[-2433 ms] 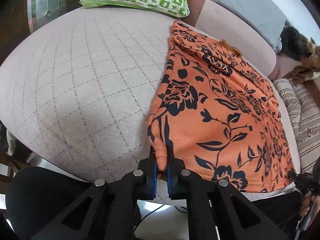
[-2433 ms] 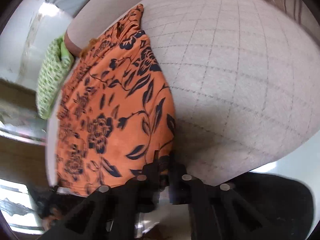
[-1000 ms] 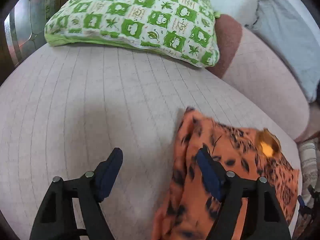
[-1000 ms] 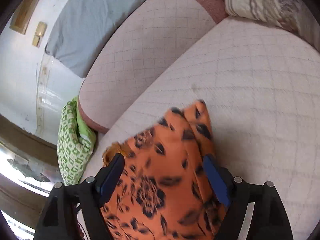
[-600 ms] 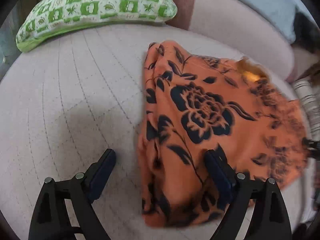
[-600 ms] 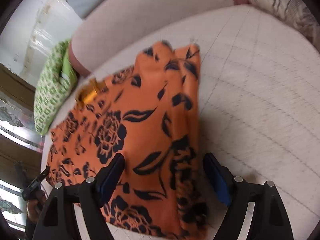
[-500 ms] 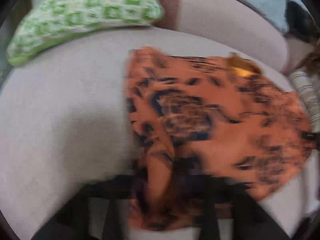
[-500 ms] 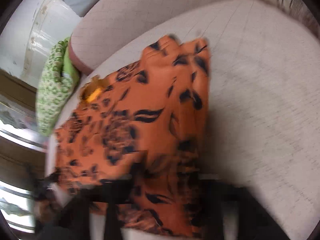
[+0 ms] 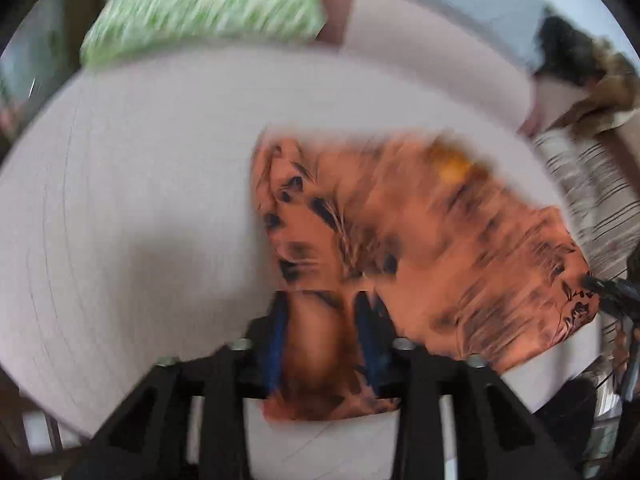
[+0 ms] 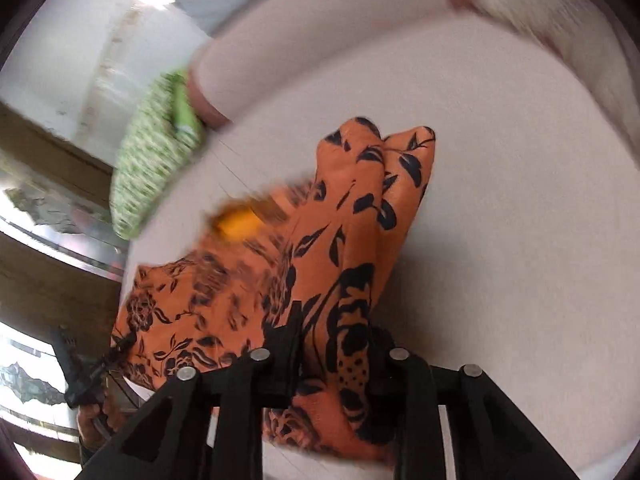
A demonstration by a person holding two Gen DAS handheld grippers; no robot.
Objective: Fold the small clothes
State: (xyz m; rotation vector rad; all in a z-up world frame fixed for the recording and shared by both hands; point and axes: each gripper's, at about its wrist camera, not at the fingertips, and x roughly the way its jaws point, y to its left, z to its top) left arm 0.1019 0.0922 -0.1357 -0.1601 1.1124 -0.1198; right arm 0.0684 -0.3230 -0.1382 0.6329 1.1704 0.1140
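An orange garment with black flowers lies folded on the pale quilted sofa seat; it also shows in the right wrist view. My left gripper straddles the garment's near left edge, its jaws part open with cloth between them. My right gripper straddles the near right edge the same way, jaws part open around a fold. Both views are blurred by motion. Each gripper shows at the other view's edge.
A green patterned pillow lies at the seat's far left, against the backrest. A striped cushion and a dark furry thing sit at the right. The seat's front edge is just below the grippers.
Both grippers let go of the garment after carrying its near edge to the far side, pulled back toward the front edge, and their jaws have narrowed around the new near fold.
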